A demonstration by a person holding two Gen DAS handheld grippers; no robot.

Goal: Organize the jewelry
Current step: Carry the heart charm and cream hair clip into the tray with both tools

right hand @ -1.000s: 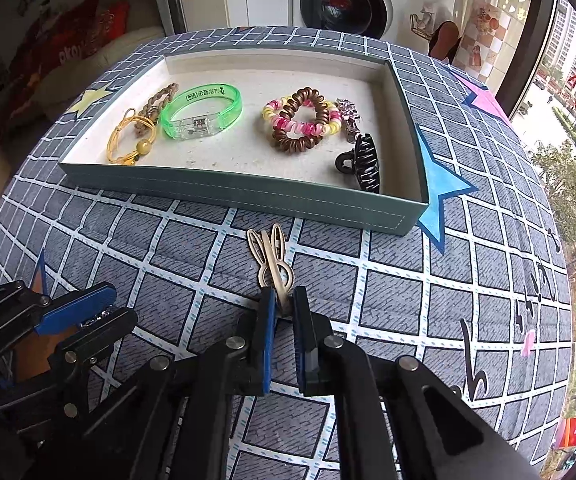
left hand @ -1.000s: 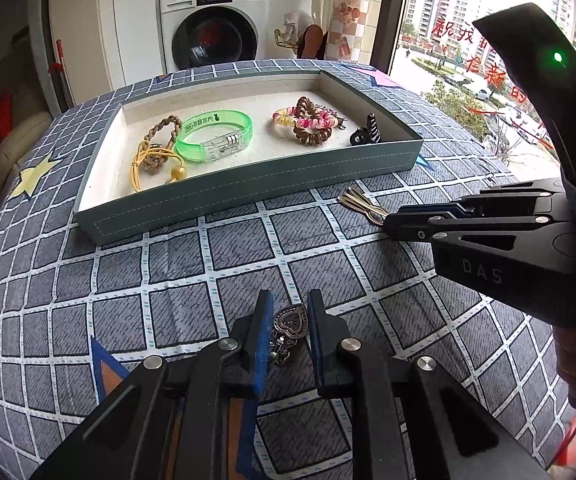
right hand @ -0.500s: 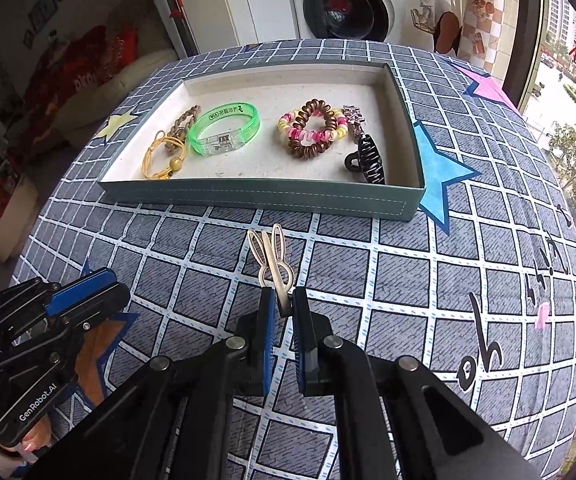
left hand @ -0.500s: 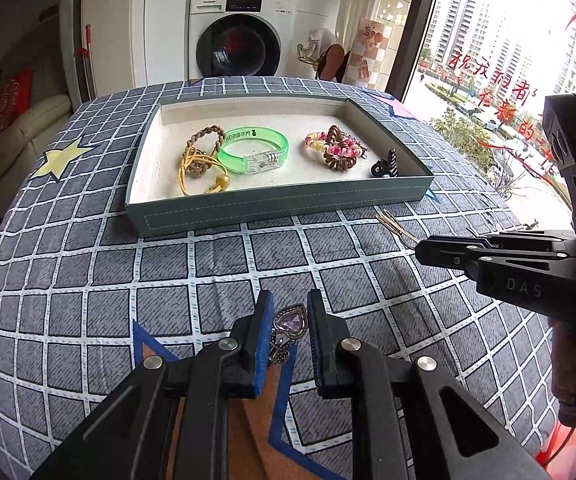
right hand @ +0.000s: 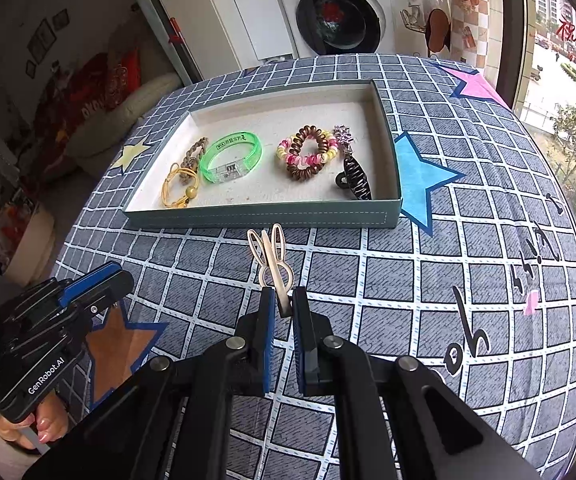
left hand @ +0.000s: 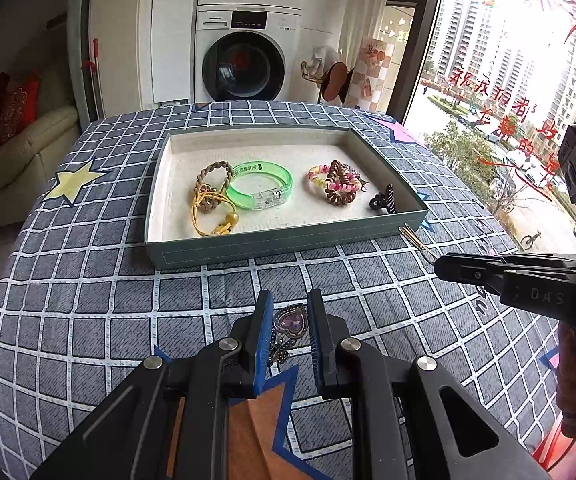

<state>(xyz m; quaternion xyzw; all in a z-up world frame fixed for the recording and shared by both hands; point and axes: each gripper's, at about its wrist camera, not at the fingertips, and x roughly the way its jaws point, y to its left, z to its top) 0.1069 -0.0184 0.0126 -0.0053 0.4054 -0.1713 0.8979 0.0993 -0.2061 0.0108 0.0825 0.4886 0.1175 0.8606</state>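
Observation:
My left gripper [left hand: 290, 312] is shut on a purple heart brooch [left hand: 291, 323], held above the checked cloth in front of the tray. My right gripper [right hand: 283, 300] is shut on a beige rabbit-ear hair clip [right hand: 271, 258], whose loops stick out ahead of the pads. In the left wrist view the right gripper [left hand: 440, 268] comes in from the right with the hair clip [left hand: 416, 240] at its tip. The teal tray [left hand: 279, 246] holds a green bangle [left hand: 259, 190], braided and yellow cords [left hand: 209, 196], coil hair ties [left hand: 334, 184] and a black claw clip [left hand: 384, 200].
The table wears a grey checked cloth with star patches [right hand: 420, 180]. A washing machine [left hand: 243, 52] stands beyond the far edge, a cream sofa [left hand: 11, 152] at the left, a window at the right. A person's hand [right hand: 43, 428] grips the left tool.
Both grippers have risen and drawn back from the tray with their pieces still held. The tray looks smaller and farther, and more of the room behind shows.

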